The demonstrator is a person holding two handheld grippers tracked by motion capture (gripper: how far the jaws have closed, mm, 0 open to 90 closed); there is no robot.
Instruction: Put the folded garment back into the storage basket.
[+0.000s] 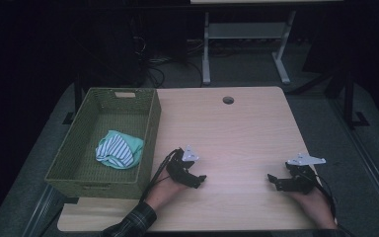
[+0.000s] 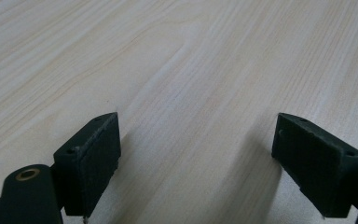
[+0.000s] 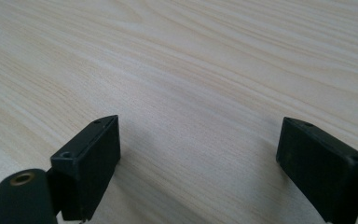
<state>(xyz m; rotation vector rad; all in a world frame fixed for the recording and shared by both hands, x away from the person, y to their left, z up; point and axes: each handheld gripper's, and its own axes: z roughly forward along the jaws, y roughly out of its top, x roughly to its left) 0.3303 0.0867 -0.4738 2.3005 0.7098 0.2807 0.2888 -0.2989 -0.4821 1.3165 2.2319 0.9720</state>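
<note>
- Fingers of left gripper and right gripper stand apart, empty, low over the bare desk.
- Striped cloth lies bunched inside the basket, left of both.
- Reach over the rim, pinch a raised fold.

A basket stands at the left edge of the table. A cloth lies in it, toward its right wall. The left gripper rests just right of the basket; the right gripper rests near the table's right edge.
</note>
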